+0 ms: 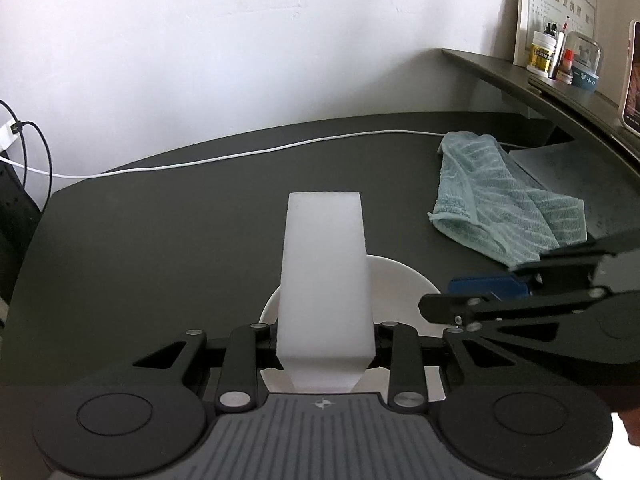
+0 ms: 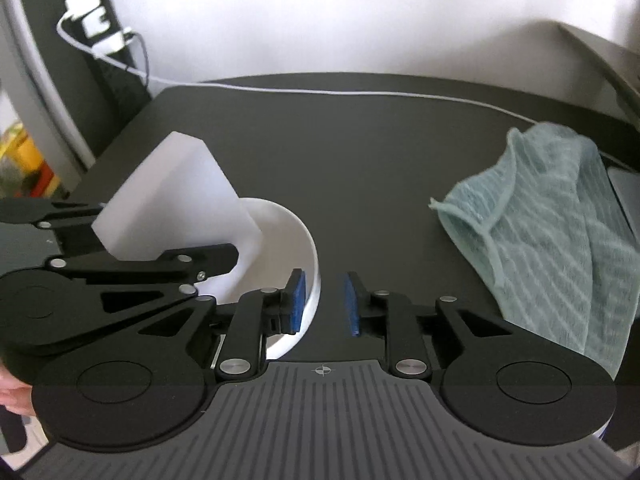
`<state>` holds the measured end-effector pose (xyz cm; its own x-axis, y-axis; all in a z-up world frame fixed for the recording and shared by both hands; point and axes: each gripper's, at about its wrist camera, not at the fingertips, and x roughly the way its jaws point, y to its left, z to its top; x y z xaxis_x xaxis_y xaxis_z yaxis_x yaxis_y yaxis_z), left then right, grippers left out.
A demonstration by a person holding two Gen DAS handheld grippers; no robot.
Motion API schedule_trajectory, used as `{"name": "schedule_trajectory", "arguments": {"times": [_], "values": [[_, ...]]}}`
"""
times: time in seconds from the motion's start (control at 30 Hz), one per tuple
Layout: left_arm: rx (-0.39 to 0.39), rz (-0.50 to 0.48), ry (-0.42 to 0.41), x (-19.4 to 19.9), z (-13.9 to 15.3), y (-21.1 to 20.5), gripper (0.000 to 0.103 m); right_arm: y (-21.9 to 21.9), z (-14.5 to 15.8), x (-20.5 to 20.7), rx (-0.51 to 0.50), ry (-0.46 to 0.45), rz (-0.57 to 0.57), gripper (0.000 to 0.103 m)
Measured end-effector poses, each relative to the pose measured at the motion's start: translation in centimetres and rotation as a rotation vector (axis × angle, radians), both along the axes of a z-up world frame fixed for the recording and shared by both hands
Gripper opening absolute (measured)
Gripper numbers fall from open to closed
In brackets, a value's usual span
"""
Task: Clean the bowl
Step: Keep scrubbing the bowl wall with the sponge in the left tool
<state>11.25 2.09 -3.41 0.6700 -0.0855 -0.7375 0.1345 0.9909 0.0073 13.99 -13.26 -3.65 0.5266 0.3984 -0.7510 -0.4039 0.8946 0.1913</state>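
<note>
Round white ceramic bowl (image 2: 276, 240) on dark bench (image 2: 360, 140), just ahead-left of right hand-held gripper (image 2: 322, 304), open w/ bowl rim between jaws. Left hand-held gripper (image 1: 326, 354) clamps white rectangular foam sponge block (image 1: 324, 280), long axis pointing fwd over bowl.

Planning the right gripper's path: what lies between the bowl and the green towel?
Only bare dark tabletop. In the right wrist view, nothing sits between the white bowl and the towel; the white cable runs farther back.
</note>
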Motion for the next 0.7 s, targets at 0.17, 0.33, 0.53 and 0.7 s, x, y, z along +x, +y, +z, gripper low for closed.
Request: {"name": "schedule_trajectory", "arguments": {"times": [0.17,0.33,0.53,0.7], "values": [[0.005,0.000,0.015,0.43,-0.86,-0.12,0.031,0.25,0.24,-0.38,-0.008,-0.020,-0.010,0.026],[0.005,0.005,0.003,0.05,-0.40,0.12,0.031,0.12,0.32,0.21,-0.025,-0.040,-0.031,0.026],[0.001,0.007,0.001,-0.17,-0.30,0.32,0.031,-0.36,0.77,0.13,-0.013,-0.047,-0.037,0.026],[0.008,0.003,0.002,-0.30,-0.45,0.09,0.031,-0.58,0.34,-0.03,0.018,0.007,-0.034,0.028]]}}
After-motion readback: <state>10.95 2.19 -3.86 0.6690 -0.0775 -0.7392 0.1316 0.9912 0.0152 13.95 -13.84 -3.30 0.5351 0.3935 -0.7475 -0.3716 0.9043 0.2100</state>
